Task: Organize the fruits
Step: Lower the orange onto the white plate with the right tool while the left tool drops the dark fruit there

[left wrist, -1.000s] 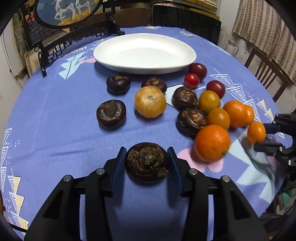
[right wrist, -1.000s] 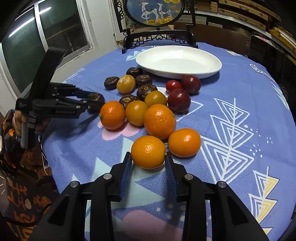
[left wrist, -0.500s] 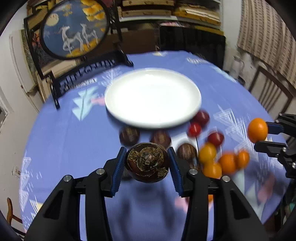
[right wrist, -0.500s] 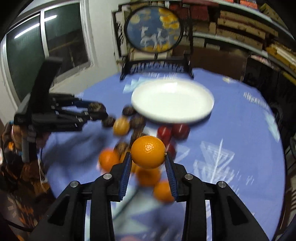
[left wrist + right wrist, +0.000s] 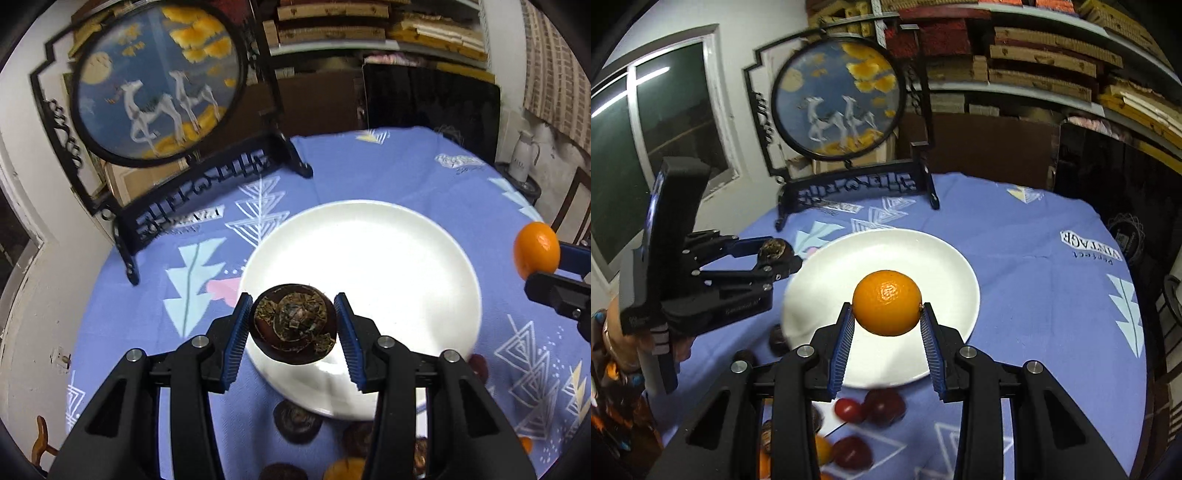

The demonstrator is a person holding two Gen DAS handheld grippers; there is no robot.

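Tongs (image 5: 293, 328) with water chestnut (image 5: 294, 328) over white plate (image 5: 436, 258)

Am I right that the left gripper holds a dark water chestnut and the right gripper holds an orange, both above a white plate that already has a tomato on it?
Not quite: the white plate has nothing on it, as the right wrist view shows. The rest stands: the left gripper holds the dark water chestnut and the right gripper holds the orange above it.
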